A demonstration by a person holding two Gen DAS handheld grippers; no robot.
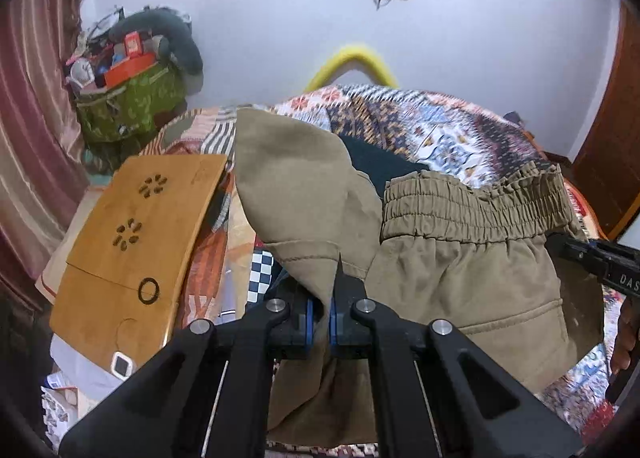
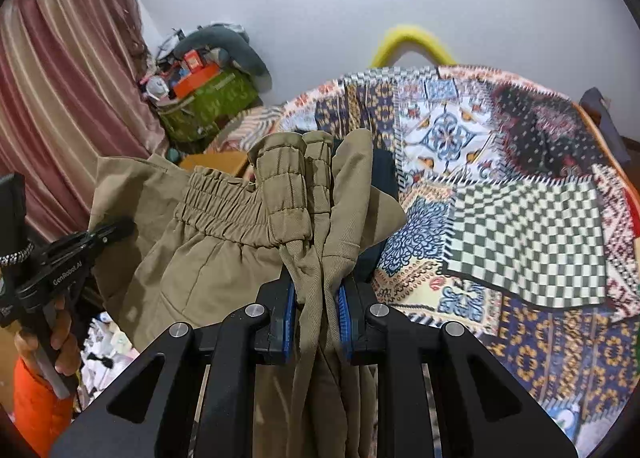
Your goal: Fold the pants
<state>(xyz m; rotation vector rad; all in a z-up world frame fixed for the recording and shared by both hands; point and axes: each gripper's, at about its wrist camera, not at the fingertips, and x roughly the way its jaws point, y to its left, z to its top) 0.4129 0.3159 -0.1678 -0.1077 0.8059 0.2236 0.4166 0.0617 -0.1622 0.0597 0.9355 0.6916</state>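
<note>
Your khaki pants (image 1: 460,258) hang above the patchwork quilt (image 2: 500,185), twill cloth bunched, elastic waistband (image 1: 472,201) ruched; your left gripper (image 1: 320,322) clamps a hemmed fold. Your right gripper (image 2: 318,318) pinches the gathered waistband end.

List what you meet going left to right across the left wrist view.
Striped curtain → green bag → wooden lap desk → left gripper clamping khaki pants → right gripper → wooden door.
</note>
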